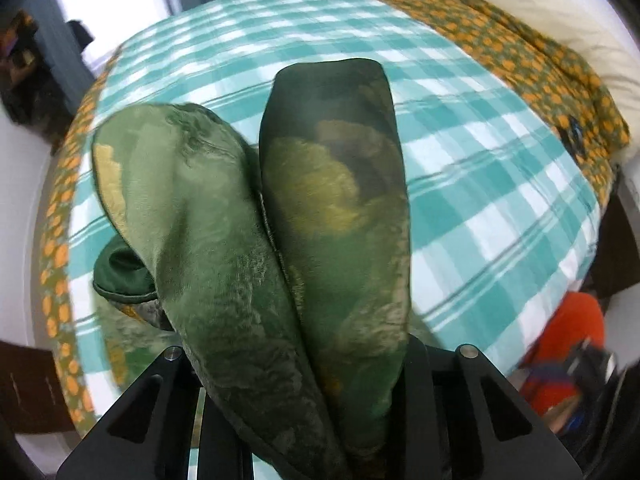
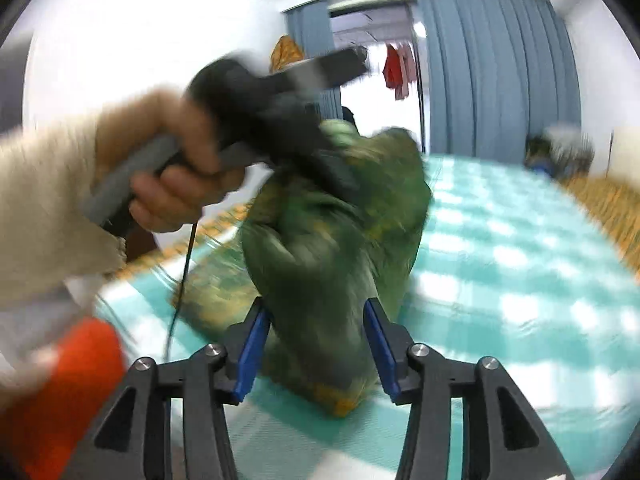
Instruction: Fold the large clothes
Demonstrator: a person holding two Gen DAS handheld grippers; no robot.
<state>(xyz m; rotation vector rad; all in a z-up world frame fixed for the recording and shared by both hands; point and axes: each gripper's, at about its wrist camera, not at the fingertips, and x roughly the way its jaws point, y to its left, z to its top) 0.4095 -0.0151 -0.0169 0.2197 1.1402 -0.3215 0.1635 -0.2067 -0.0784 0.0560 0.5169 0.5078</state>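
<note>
A large green patterned garment [image 1: 312, 216] hangs bunched from my left gripper, which is shut on it; the cloth drapes over the fingers and hides them. In the right wrist view the same garment [image 2: 332, 240] hangs down to the bed, held up by the left gripper [image 2: 320, 148] in the person's hand. My right gripper [image 2: 316, 344] is open, its blue-padded fingers [image 2: 252, 344] on either side of the lower part of the cloth, not closed on it.
The bed carries a teal-and-white checked sheet [image 1: 480, 168] over an orange-flowered cover [image 1: 532, 60]. A pillow [image 1: 568, 20] lies at the far right. An orange object [image 1: 568, 344] sits beside the bed. Blue curtains [image 2: 492, 72] and a doorway stand beyond.
</note>
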